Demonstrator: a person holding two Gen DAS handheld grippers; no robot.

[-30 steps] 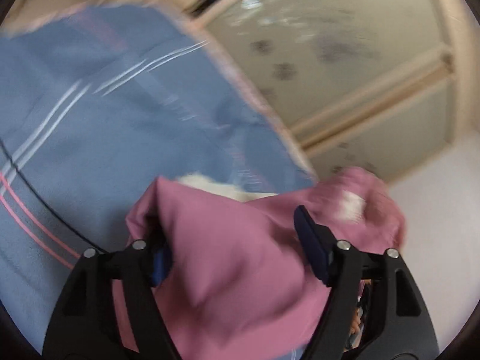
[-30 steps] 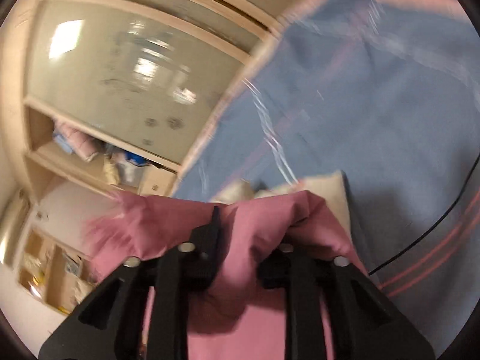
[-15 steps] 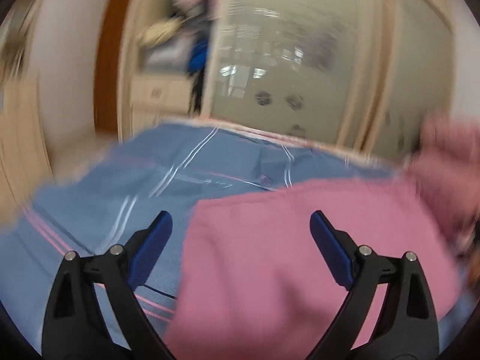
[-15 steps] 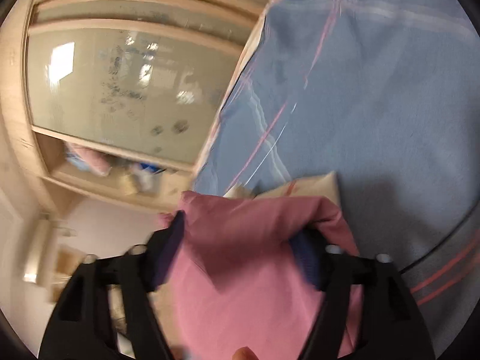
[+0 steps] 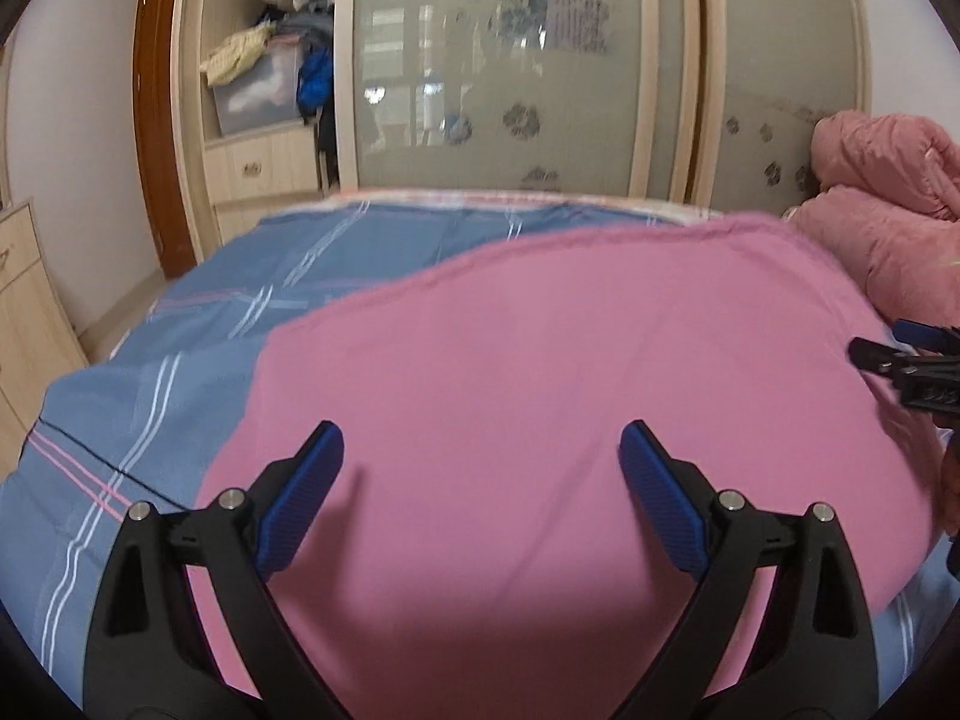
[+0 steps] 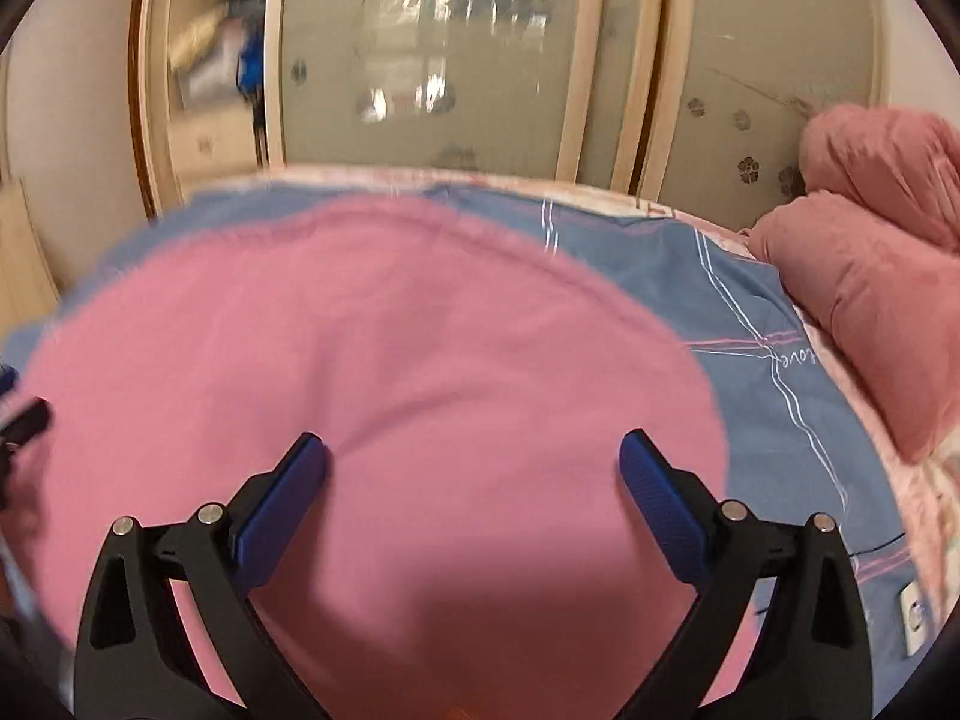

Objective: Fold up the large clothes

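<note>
Two tools are in view, both over one pink garment point(image 5: 540, 396) that lies spread flat on the bed point(image 5: 180, 372), which has a blue striped sheet.

Left tool point(image 5: 480, 468): fingers spread wide, blue pads point(image 5: 300, 504) clear of the fabric on either side, nothing pinched between them. It hangs above the near part of the garment and casts a shadow on the cloth below.

Right tool point(image 6: 471, 474): jaws opening, already wide apart; pink cloth lies below the gap, but the pads point(image 6: 660, 504) do not press on it. This view is slightly blurred. The tip of the right tool also shows at the right edge of the left wrist view, over the garment's right side.

Garment position: roughly central on the bed, its far hem running across the sheet short of the far edge of the mattress. Blue sheet shows on its left in the left wrist view and on its right in the right wrist view. Surface is smooth, with one shallow crease near the left pad of the right tool.

Surroundings: pink quilt point(image 6: 870, 300) bundled at the right end of the bed, apart from the garment. Wardrobe with frosted sliding doors point(image 5: 498, 60) stands behind the bed; its open left section holds piled clothes point(image 5: 270, 48). Thin black cable point(image 5: 84, 459) crosses the sheet at near left.
</note>
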